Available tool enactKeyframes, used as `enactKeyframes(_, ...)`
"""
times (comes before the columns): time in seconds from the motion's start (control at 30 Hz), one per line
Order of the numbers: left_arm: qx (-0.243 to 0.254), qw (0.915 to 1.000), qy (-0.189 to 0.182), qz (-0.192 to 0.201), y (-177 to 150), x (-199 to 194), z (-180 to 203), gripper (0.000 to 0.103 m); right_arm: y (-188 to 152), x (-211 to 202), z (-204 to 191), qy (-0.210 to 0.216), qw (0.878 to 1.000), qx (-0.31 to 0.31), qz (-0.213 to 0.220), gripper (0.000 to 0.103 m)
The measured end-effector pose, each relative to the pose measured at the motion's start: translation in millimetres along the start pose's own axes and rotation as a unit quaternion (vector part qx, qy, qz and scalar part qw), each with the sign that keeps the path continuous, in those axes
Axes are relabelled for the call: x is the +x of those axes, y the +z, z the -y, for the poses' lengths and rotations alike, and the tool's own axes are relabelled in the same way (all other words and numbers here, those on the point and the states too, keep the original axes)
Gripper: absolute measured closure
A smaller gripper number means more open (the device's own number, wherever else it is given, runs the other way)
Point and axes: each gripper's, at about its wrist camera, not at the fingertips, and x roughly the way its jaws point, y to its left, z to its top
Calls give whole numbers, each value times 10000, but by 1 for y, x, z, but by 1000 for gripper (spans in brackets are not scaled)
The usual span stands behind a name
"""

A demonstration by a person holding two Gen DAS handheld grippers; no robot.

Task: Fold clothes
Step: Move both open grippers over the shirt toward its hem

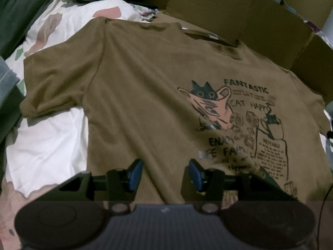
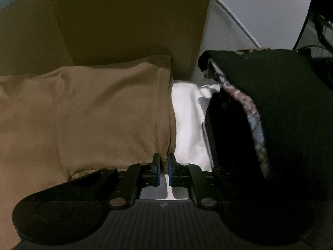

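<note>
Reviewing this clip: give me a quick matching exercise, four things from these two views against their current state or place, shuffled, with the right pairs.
Things:
1. left tongs
2. right tongs
3. brown T-shirt
4. cardboard box

States or places:
A. spread flat, cat print facing up
B. pads apart, above the shirt
C. standing behind the shirt's collar
D. closed on the edge of the sleeve

Pairs: 1-B, 2-D, 3-A, 4-C

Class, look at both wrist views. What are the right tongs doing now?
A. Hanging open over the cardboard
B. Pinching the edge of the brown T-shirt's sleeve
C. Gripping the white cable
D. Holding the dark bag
B: the right tongs are closed on the brown T-shirt sleeve edge.
</note>
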Motion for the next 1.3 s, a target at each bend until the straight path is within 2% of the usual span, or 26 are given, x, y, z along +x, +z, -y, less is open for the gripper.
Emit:
enactKeyframes(0.23, 5, 10000, -15, -7, 1, 0, 0, 50, 5, -3, -6, -278, 9991, -295, 120, 98)
enactKeyframes(0.4, 5, 10000, -27, 13, 3, -1, -2, 50, 3, 3, -8, -366, 9982, -462, -101, 94)
enactKeyframes(0.47, -2, 10000, -23, 26, 3, -2, -2, 50, 6, -7, -11, -412, 9976, -545, 76, 92)
enactKeyframes(0.57, -1, 10000, -23, 27, 2, -1, -2, 50, 12, -19, -16, -350, 9963, -661, 412, 84)
enactKeyframes(0.63, 9, 10000, -28, 43, 2, -2, -2, 50, 19, -20, -18, -290, 9957, -709, 523, 74)
enactKeyframes(0.73, -5, 10000, -41, 72, 2, -3, -2, 50, 29, -19, -21, -200, 9944, -778, 680, 68)
enactKeyframes(0.9, -13, 9999, -25, 116, 5, -5, -5, 50, 47, 6, -26, -121, 9959, -689, 574, 67)
enactKeyframes(1.1, -61, 9998, -5, 210, 11, -5, -8, 50, 56, 4, -47, 359, 9895, -1033, 940, 68)
enactKeyframes(1.23, -28, 9995, 43, 318, 19, -4, -11, 50, 56, 16, -59, 691, 9869, -1295, 675, 69)
enactKeyframes(1.3, 15, 9993, 75, 379, 25, -4, -15, 50, 58, 25, -54, 585, 9894, -1228, 519, 69)
